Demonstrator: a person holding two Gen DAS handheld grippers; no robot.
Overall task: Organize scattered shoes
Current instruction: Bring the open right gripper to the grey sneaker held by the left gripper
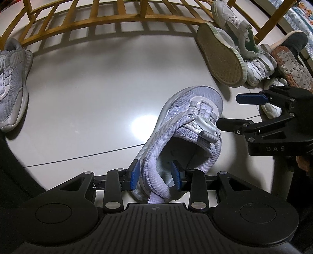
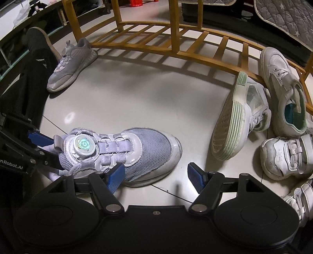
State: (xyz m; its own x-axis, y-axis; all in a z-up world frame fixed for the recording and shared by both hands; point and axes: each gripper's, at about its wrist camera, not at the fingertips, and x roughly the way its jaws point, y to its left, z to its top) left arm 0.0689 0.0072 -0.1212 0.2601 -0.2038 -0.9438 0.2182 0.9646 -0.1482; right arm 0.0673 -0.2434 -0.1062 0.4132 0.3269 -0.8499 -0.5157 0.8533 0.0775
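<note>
Left tool point(image 1: 155, 174) closed on heel collar of grey mesh sneaker with dial lacing point(image 1: 183, 134): one blue pad point(image 1: 135, 173) outside the collar, the other inside the opening. Sneaker resting on glossy pale tiled floor point(image 1: 88, 109), toe toward 1 o'clock in left wrist view. Right tool point(image 2: 155, 178) wide open, holding nothing, at 3 o'clock beside the sneaker. Matching grey sneaker point(image 1: 12, 84) at 9 o'clock, well apart. Heap of white sneakers point(image 2: 273, 117) at 2 o'clock, against slatted wooden rack point(image 1: 117, 17), one tipped sole-outward.
</note>
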